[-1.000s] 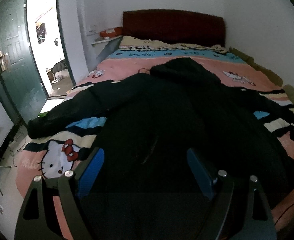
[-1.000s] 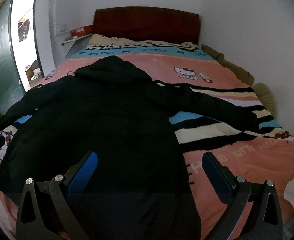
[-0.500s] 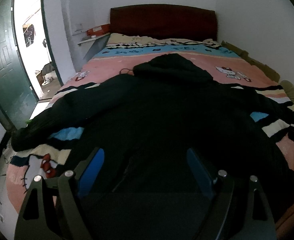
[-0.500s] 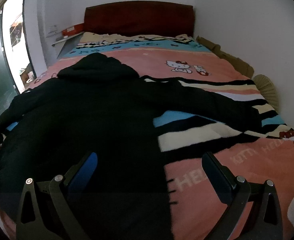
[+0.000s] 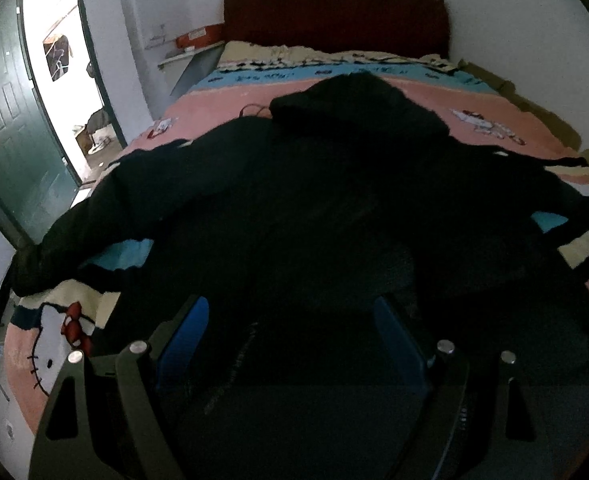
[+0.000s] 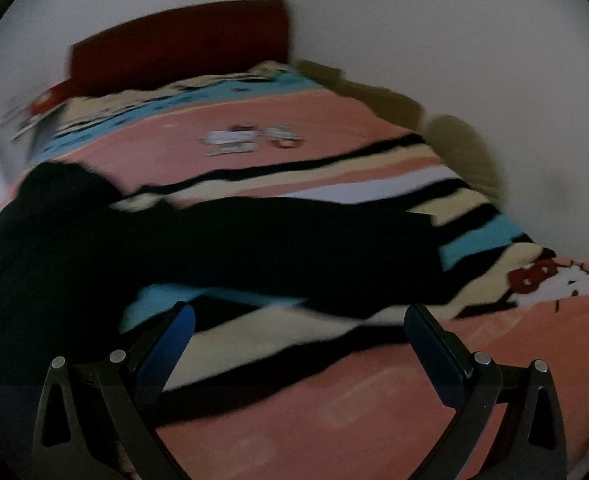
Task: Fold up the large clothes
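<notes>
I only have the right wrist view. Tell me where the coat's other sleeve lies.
Observer: The left sleeve is spread out flat toward the bed's far side edge.
Operator: Report the left gripper.
Observer: The left gripper is open over the black coat, holding nothing.
Operator: Say what is beyond that side of the bed.
Observer: A green door, standing open onto a bright doorway.
</notes>
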A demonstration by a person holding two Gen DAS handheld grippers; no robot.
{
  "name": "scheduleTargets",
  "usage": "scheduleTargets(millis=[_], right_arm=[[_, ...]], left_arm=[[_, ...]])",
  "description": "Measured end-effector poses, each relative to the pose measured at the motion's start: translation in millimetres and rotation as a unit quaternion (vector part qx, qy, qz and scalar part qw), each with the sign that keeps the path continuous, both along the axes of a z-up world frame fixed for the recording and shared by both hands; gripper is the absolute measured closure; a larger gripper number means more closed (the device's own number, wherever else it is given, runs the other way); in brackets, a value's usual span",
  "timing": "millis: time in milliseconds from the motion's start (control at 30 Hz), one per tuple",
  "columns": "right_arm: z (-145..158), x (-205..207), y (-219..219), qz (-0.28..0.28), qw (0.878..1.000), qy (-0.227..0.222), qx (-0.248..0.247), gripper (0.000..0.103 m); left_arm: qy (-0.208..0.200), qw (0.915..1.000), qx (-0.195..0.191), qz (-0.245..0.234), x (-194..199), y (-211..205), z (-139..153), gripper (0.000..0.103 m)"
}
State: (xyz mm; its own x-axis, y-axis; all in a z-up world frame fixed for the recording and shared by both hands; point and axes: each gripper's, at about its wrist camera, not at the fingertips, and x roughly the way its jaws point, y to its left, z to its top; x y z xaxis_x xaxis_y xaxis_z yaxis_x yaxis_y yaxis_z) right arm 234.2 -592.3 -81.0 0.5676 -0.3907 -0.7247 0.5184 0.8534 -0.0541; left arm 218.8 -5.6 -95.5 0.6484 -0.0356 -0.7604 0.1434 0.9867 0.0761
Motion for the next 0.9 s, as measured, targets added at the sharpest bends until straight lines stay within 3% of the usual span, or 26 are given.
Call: scheduleTargets(millis=[233, 367, 433, 533, 567, 600, 667, 900], right_arm=[[-31, 30, -128, -0.093, 0.994, 0.015, 0.051, 0.003], [-62, 35, -181, -0.144, 0.983, 0.016, 0.114, 0.008], [-80, 37, -195, -0.153, 0.977, 0.018, 0.15, 0.015], [-95, 38, -196, -0.151, 0.973, 0.021, 0.173, 0.037], [-96, 40, -194, -0.141, 0.974, 0.015, 0.177, 0.056], [-95, 42, -192, -0.134, 0.975, 0.013, 0.177, 0.066], [-87, 47, -185, -0.12, 0.98, 0.019, 0.16, 0.078], [-27, 49, -151, -0.072, 0.989, -0.023, 0.13, 0.087]], left_arm=[[0.015, 0.9998, 0.013, 0.002, 9, 1, -16, 0.018], [0.023, 0.9996, 0.014, 0.001, 12, 0, -21, 0.018], [0.025, 0.9996, 0.014, 0.002, 12, 1, -23, 0.018], [0.03, 0.9995, 0.011, 0.005, 12, 3, -24, 0.018], [0.03, 0.9995, 0.009, 0.005, 12, 4, -25, 0.018], [0.031, 0.9995, 0.007, 0.006, 11, 5, -24, 0.018], [0.029, 0.9996, 0.004, 0.004, 9, 5, -23, 0.018], [0.011, 0.9997, -0.021, 0.004, -6, 19, -3, 0.018]])
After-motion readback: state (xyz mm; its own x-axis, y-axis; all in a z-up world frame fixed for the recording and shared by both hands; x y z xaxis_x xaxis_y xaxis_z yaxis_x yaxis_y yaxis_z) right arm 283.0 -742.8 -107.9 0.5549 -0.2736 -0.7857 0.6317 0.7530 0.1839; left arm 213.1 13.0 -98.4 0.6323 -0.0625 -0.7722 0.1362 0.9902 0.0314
